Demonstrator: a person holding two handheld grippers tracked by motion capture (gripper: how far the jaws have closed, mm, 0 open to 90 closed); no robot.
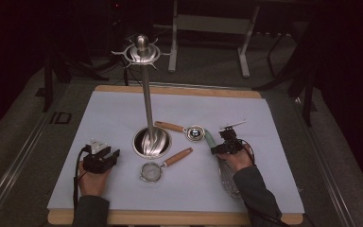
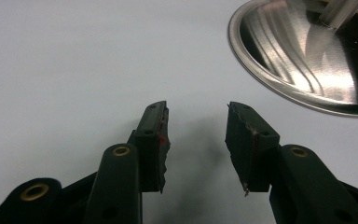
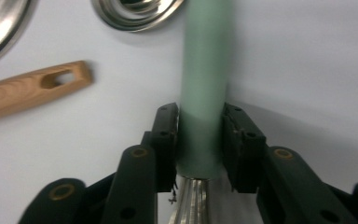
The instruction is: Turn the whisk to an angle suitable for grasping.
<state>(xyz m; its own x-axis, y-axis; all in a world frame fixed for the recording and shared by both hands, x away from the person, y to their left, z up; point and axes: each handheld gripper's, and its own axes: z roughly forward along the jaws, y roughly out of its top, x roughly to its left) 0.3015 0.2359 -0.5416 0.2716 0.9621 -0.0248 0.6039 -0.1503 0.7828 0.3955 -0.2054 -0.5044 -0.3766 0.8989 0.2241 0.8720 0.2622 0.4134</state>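
No brand, label or legible writing anywhere on the utensils or the white mat (image 1: 123,113). Right gripper (image 3: 200,135) clamped on the pale green handle (image 3: 204,93) of a whisk (image 1: 227,177), smooth matte cylinder ending in bright steel wires at the jaw roots, lying on the mat's right side just beside the small steel measuring cup (image 1: 194,133) and near a wooden handle (image 3: 32,88). Left gripper (image 2: 196,135) released, jaws apart over bare mat, near the polished base (image 2: 307,60) of the utensil stand (image 1: 147,94).
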